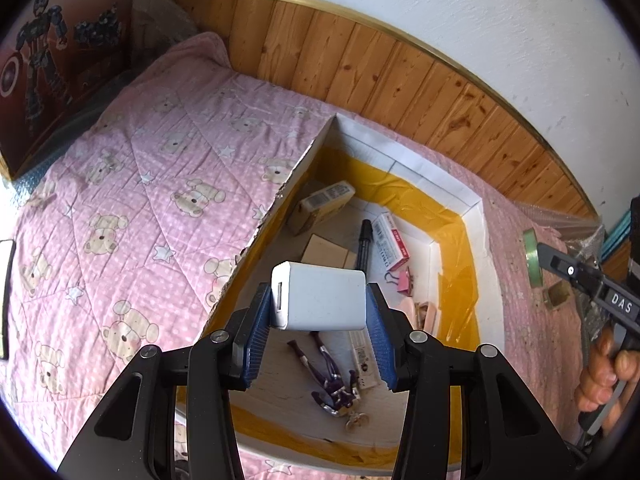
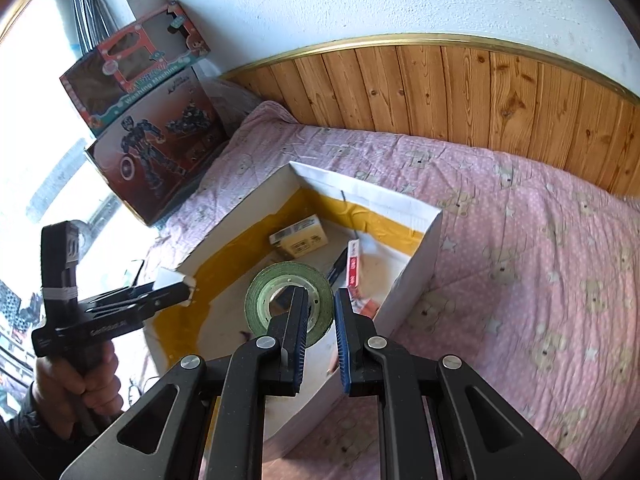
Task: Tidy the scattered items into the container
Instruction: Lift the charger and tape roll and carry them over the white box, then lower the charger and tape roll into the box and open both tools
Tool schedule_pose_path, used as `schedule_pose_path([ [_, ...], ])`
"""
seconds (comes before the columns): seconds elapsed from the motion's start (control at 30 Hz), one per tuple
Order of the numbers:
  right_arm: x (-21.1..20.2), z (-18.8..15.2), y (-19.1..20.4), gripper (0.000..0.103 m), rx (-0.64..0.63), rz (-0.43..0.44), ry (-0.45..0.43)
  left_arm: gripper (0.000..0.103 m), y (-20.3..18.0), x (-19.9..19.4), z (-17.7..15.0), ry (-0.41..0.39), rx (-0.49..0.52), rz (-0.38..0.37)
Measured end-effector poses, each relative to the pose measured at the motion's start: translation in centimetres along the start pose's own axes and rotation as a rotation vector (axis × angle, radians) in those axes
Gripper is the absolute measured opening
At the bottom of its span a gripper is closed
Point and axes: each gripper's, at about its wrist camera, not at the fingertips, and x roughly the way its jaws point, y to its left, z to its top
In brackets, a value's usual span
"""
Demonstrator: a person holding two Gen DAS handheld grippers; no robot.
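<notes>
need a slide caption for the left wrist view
Left tool holds a white charger over the open white box, already filled with small items, on a pink bear-print quilt.

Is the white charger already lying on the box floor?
No, the left gripper holds the charger between its fingers above the box.

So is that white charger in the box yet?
Not yet. The white charger is clamped in the left gripper, held above the open box, over items already lying inside.
</notes>
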Motion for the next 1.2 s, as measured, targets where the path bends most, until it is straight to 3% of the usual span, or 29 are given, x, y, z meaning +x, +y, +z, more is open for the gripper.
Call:
schedule_pose_path([
  [0.3,3.8,2.2,-0.4,0.014,-0.069,-0.089,0.055,0.048,-0.1,2.0,0.4,0.057,0.017,0.034],
  [0.4,5.4,2.8,-0.3,0.014,-0.079,-0.162,0.063,0.048,-0.3,2.6,0.4,0.072,0.028,0.046],
  [0.9,11.1,4.1,-0.8,0.016,-0.219,-0.353,0.164,0.049,-0.7,3.7,0.9,0.077,0.058,0.108],
  [1.2,11.1,3.7,-0.7,0.021,-0.188,-0.345,0.151,0.053,-0.2,3.5,1.2,0.067,0.021,0.094],
])
